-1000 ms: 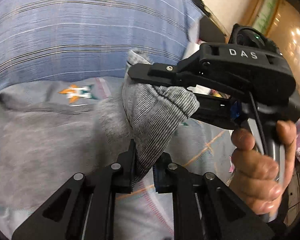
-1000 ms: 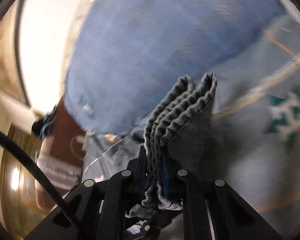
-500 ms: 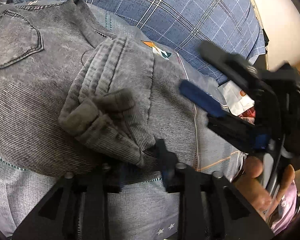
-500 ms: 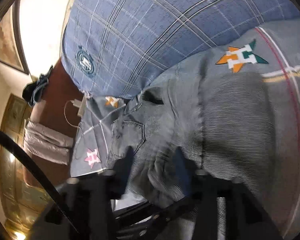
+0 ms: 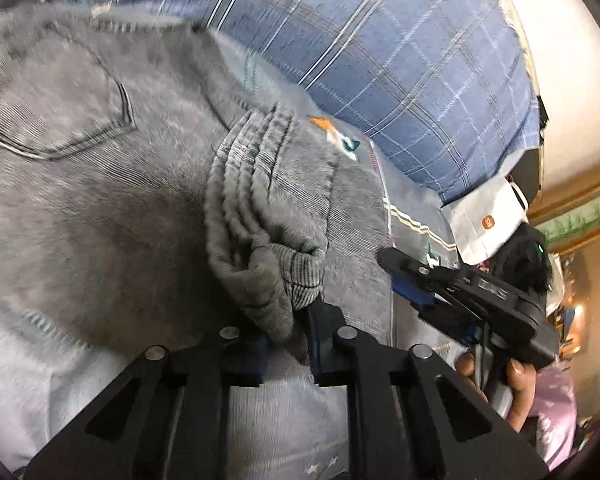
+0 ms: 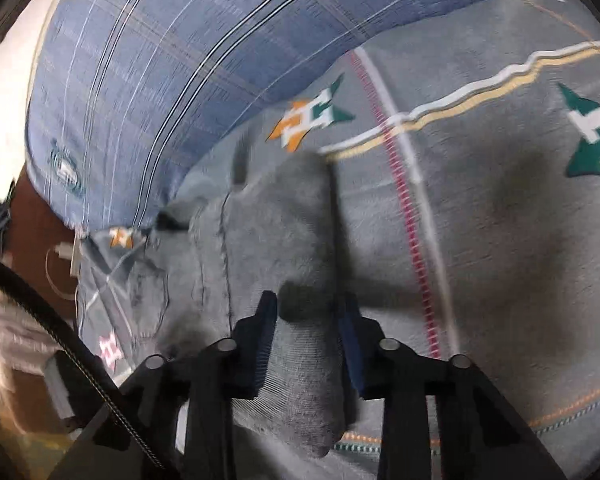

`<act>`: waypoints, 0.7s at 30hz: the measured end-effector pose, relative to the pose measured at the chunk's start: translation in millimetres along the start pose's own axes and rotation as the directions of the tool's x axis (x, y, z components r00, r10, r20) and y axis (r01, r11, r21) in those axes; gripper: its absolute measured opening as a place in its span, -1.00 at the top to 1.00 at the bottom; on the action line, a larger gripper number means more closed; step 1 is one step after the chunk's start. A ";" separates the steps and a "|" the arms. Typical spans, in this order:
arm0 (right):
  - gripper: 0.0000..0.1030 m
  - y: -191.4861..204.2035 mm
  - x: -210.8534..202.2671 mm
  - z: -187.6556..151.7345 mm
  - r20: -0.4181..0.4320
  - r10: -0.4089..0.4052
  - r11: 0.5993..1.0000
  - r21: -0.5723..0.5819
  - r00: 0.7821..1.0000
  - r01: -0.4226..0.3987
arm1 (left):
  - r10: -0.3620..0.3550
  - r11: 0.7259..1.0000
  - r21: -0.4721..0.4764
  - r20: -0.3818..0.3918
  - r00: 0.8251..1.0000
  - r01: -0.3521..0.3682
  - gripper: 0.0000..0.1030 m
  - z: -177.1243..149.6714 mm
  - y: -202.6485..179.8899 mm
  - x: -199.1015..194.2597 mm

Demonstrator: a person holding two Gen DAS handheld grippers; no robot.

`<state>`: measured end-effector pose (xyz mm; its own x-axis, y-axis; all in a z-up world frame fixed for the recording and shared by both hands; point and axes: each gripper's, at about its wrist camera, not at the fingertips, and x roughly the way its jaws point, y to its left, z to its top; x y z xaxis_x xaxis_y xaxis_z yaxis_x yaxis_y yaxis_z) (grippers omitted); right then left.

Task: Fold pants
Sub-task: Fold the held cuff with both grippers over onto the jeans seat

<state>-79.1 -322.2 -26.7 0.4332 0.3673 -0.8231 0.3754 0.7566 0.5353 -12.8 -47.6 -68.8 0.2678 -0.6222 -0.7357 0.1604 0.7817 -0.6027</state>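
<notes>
The grey pants (image 5: pixel 100 208) lie on a grey patterned bedspread (image 6: pixel 480 220), back pocket (image 5: pixel 52 112) up. In the left wrist view my left gripper (image 5: pixel 286 334) is shut on the bunched hem ends (image 5: pixel 268 248), which rest on top of the pants. My right gripper (image 6: pixel 306 316) has its jaws apart, with the folded cloth (image 6: pixel 292 220) lying loose between them. It also shows in the left wrist view (image 5: pixel 412 280), just right of the hems, jaws apart.
A blue plaid blanket (image 5: pixel 380 60) lies beyond the pants along the far side. A white bag (image 5: pixel 488 220) and clutter sit at the bed's right edge. A brown headboard or wall (image 6: pixel 36 240) with a cable is at the left.
Both grippers carried the hem ends over and down onto the waist part of the pants. The right gripper let go and opened; the left still grips.
</notes>
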 end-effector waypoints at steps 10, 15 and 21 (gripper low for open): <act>0.26 4.0 23.7 -6.6 -0.066 0.042 0.999 0.029 0.997 -0.040 | 0.096 0.995 -0.020 -0.012 0.995 -0.096 0.74 -2.2 15.6 10.5; 0.83 26.6 27.2 -12.4 -0.023 -0.042 0.996 -0.083 0.999 0.040 | 0.092 0.995 -0.031 -0.021 0.996 -0.093 0.69 -3.8 17.2 14.5; 0.90 45.5 -37.2 -0.3 0.158 -0.035 0.981 -0.185 0.987 0.065 | 0.011 1.000 0.020 0.075 0.997 -0.012 -0.04 0.0 -2.1 -22.8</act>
<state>-78.4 -301.3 28.2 0.5441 0.2502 -0.8008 0.2446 0.8657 0.4367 -19.3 -35.0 -50.7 0.3402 -0.6086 -0.7169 0.1764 0.7901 -0.5870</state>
